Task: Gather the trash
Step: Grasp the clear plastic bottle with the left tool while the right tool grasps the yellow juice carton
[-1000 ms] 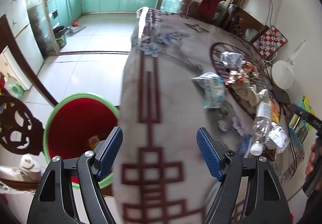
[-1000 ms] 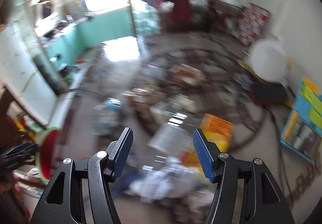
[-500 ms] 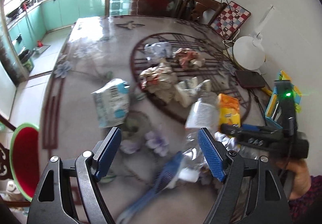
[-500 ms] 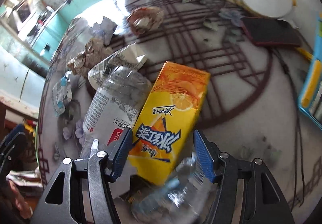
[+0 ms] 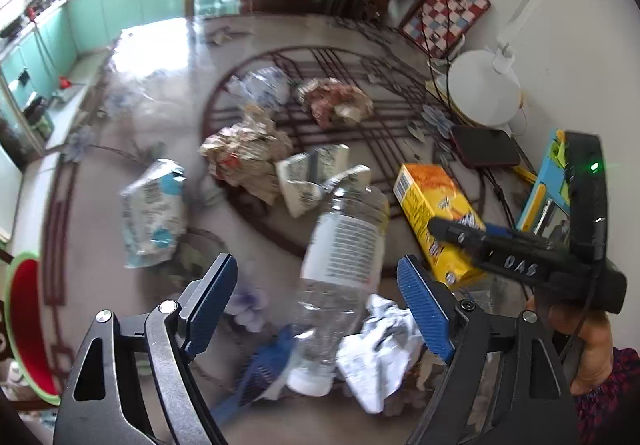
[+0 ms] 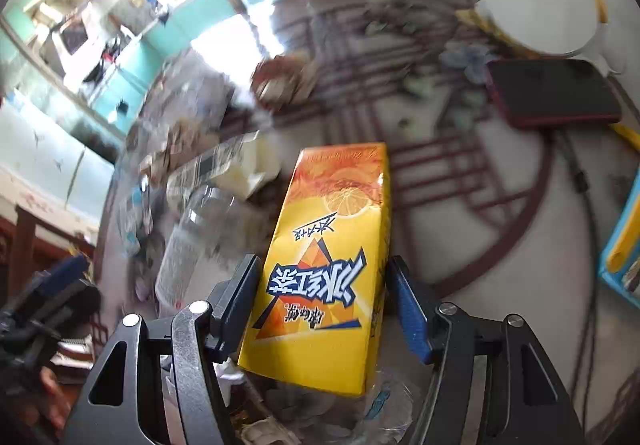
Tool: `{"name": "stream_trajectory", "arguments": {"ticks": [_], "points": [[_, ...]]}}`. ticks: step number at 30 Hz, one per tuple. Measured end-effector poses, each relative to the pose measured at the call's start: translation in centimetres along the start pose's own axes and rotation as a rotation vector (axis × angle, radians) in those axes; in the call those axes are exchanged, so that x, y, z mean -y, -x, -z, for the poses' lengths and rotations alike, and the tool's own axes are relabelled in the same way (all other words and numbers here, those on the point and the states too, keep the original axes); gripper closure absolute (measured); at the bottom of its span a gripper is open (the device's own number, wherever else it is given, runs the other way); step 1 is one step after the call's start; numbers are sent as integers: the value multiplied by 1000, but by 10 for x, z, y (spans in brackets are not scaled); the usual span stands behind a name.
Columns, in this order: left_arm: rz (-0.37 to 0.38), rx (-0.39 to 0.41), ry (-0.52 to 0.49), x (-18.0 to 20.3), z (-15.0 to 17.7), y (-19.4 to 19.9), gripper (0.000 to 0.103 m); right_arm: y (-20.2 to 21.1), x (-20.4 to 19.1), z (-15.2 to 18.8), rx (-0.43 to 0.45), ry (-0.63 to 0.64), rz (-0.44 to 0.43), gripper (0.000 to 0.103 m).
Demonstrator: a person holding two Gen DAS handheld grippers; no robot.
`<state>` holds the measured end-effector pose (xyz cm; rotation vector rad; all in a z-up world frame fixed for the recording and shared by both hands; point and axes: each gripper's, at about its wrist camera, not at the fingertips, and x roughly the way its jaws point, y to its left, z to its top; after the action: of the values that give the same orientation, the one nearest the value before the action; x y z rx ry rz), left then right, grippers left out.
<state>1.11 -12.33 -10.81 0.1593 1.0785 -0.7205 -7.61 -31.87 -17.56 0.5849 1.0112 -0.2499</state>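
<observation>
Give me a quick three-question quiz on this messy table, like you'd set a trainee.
1. True or false: the yellow drink carton lies between the right gripper fingers.
2. What lies between the left gripper fingers: (a) clear plastic bottle, (b) red phone, (c) crumpled paper?
3. What colour is the inside of the bin at the table's edge?

Key: 1 true, with the jaws closing on it. 2 a, with the jaws opening. 3 red.

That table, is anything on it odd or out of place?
Yes. A dark phone and a white lamp base sit among the trash: a toppled clear bottle, an orange-yellow drink carton lying flat, and crumpled paper.
</observation>
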Motion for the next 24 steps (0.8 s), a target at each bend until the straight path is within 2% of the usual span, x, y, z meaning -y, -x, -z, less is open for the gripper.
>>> {"name": "stream_trajectory", "arguments": {"ticks": [6, 9, 12, 14, 15, 20, 24], "points": [[16, -90, -18, 22, -6, -38, 21, 19, 17, -12, 43, -22, 6, 40], [-4, -131, -51, 31, -4, -51, 21, 27, 24, -13, 54, -29, -1, 40], [-23, -138, -69, 33, -2, -54, 21, 29, 29, -14, 61, -39, -8, 40], [-11, -138, -50, 31, -2, -55, 31, 30, 31, -13, 62, -44, -13, 40], [-7, -141, -43, 29, -3, -55, 44, 31, 32, -14, 63, -47, -15, 40], [10, -135, -33, 25, -4, -52, 51, 30, 28, -14, 67, -42, -31, 40], [9, -106, -22, 24, -3, -41, 66, 31, 25, -14, 71, -35, -42, 40]]}}
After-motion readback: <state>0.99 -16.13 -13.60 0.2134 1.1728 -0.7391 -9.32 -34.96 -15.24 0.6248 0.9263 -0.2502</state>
